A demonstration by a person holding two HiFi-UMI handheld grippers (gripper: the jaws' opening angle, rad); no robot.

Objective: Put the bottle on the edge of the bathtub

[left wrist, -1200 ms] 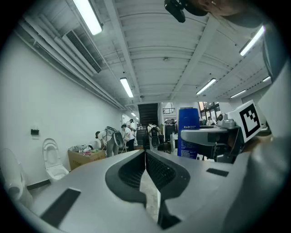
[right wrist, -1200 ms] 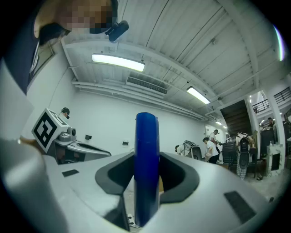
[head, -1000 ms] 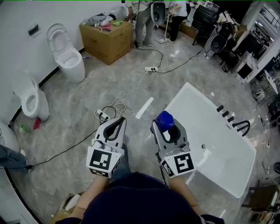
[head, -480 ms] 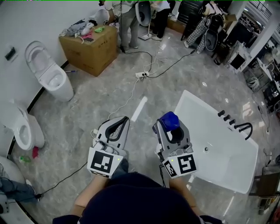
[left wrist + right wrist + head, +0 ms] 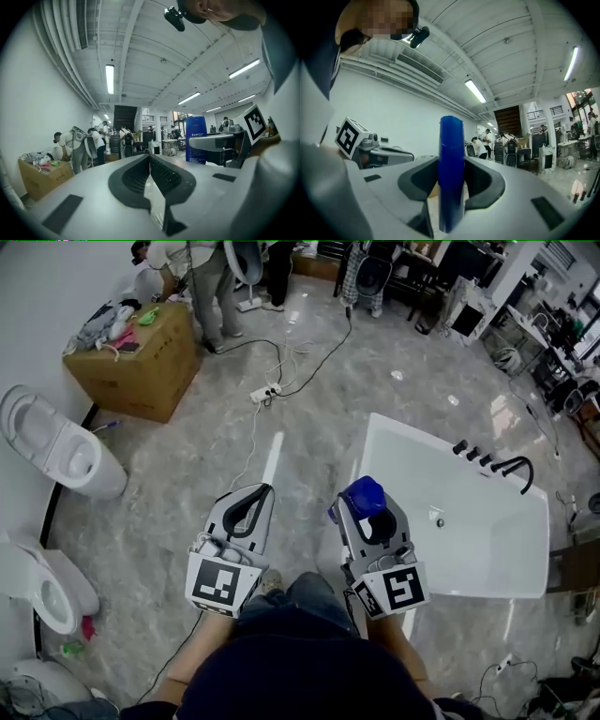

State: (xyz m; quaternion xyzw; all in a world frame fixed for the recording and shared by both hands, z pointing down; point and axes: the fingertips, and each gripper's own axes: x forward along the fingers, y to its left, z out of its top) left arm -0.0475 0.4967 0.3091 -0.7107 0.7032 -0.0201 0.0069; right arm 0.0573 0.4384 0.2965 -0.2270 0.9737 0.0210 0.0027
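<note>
Blue bottle is squeezed tight in the right tongs. The left tongs are closed, holding nothing. It is not yet on the white bathtub edge.

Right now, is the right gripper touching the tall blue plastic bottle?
Touching. The right gripper view shows the blue bottle standing upright, clamped on both sides between the jaws of the right gripper.

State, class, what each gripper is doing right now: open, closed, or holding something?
Left gripper: closed, nothing between its jaws.
Right gripper: closed on the blue bottle, held upright.
</note>
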